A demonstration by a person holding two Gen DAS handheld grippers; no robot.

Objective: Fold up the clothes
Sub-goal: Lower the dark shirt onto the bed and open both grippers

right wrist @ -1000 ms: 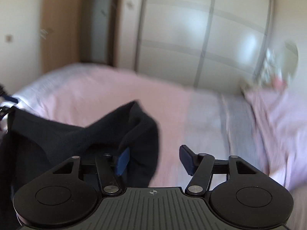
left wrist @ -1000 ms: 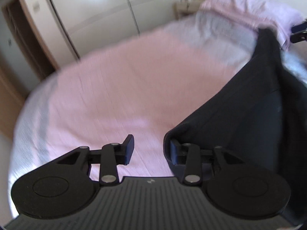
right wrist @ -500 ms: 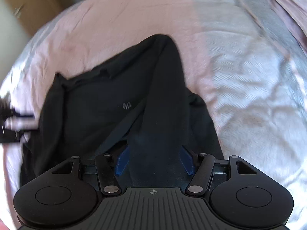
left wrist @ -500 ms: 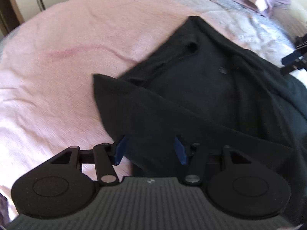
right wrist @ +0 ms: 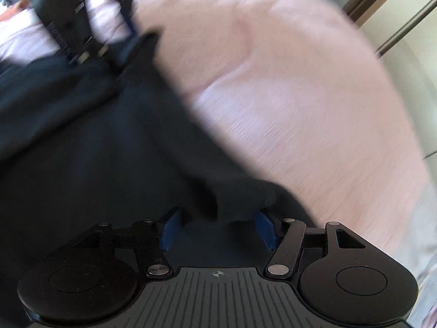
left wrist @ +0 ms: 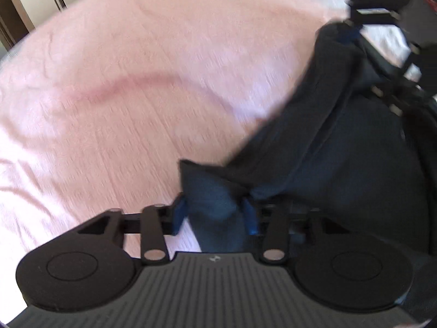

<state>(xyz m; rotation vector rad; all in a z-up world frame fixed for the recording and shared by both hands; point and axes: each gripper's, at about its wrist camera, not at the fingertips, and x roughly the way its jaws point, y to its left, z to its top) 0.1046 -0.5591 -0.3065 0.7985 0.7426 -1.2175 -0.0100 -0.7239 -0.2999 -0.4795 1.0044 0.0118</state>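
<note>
dark garment (left wrist: 341, 142): runs off the left wrist frame at 3 o'clock
pink bedspread (right wrist: 286, 87): motion-blurred in both views
wardrobe doors (right wrist: 404, 13): cut off at 1 o'clock

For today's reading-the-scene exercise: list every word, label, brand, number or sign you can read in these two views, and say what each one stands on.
No readable words or numbers in either view.
Left gripper: a small pale mark on its grey ribbed body, too small to read.
Right gripper: a small crosshair sign on its ribbed body, no letters.
Dark garment: no print or label visible; the picture is blurred.
Pink bedspread: plain.
</note>
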